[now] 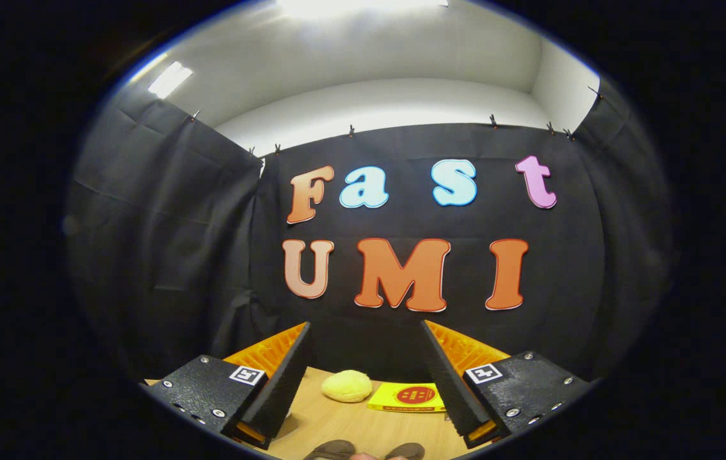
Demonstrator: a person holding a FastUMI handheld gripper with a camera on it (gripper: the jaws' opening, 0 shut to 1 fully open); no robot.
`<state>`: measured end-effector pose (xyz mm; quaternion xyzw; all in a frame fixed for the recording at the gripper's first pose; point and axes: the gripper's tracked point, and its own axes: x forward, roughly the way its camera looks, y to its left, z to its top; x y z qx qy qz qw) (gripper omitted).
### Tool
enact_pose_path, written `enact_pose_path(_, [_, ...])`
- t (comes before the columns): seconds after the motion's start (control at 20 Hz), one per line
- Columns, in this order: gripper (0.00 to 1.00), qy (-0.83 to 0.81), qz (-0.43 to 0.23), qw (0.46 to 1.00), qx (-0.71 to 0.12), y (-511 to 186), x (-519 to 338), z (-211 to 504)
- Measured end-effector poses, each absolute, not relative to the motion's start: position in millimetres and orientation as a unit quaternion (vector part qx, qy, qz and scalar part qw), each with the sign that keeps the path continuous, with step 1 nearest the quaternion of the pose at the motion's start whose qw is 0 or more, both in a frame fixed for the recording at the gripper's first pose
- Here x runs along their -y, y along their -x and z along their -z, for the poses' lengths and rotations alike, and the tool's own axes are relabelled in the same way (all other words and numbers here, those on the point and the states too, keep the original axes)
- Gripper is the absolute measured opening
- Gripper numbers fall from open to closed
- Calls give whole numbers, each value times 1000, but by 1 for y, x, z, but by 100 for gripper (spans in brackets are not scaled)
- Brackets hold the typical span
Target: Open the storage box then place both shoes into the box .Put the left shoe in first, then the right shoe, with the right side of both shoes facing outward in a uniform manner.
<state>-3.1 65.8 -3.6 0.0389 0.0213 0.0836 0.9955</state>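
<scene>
My gripper is held level above a wooden table, pointing at the booth's back wall. Its fingers stand wide apart and open, with nothing between them. Low down between the finger bases, two brown-grey rounded shapes show at the near edge of the table: one on the left and one on the right. They look like parts of the shoes, mostly cut off, so I cannot tell which shoe is which.
A pale yellow, round, soft lump lies on the table ahead, between the fingers. Right of it lies a flat yellow packet with a red round mark, close to the right finger. Black cloth walls close the back and left.
</scene>
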Motion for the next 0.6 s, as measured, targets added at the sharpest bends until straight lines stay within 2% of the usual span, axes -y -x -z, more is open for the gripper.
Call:
enact_pose_path(0.25, [98, -66, -130, 987, -64, -4, -104, 39])
enact_pose_path(0.4, [98, -100, -175, 972, -122, -2, -137, 80])
enact_pose_path(0.6, [99, -120, -199, 954, -191, -2, -164, 130])
